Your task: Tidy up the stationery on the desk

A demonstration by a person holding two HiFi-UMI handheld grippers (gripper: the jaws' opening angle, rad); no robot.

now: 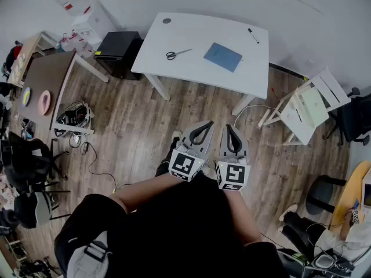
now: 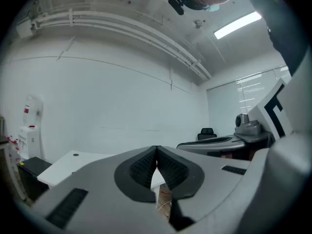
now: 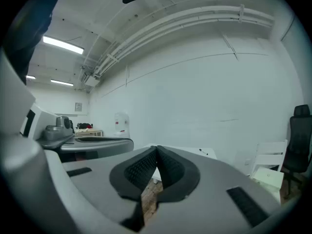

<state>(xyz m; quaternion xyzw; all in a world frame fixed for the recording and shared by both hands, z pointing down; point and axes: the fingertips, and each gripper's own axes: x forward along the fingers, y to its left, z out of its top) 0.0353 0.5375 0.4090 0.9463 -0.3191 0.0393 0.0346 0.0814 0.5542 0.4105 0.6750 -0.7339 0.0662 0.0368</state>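
On the white surface [image 1: 191, 30], at the far side of the room in the head view, lies the stationery. The scissors [image 1: 178, 54] are on the left half, handles left, blades pointing right. The blue notebook [image 1: 222, 57] is just right of them, set at a slant, not touching. The black pen [image 1: 254, 35] is nr the far right corner, well apart from both. All three lie fully inside the edges, w/ white top showing round each. A round cable hole [image 1: 167, 21] sits nr the far left corner.

A black cabinet [image 1: 117, 51] stands tight against the surface's left end. White folding chairs [image 1: 307, 106] stand off its right end w/ a gap btwn. The wood floor [image 1: 133, 120] btwn the near edge and the person is open room, crossed only by a white cable [image 1: 255, 108] nr the right-hand leg.

The left hand-held gripper [image 1: 208, 124] and right hand-held gripper [image 1: 229, 127] are side by side, almost touching, close in front of the person's body. Both are well short of the surface and point toward it, roughly level. In the left gripper view its ribbed pads [image 2: 144, 169] meet at the tips w/ nothing gripped. In the right gripper view it's the same: pads [image 3: 141, 168] pressed together, empty.

Further left a brown table [image 1: 49, 80] stands w/ cables and clutter on the floor beside it.
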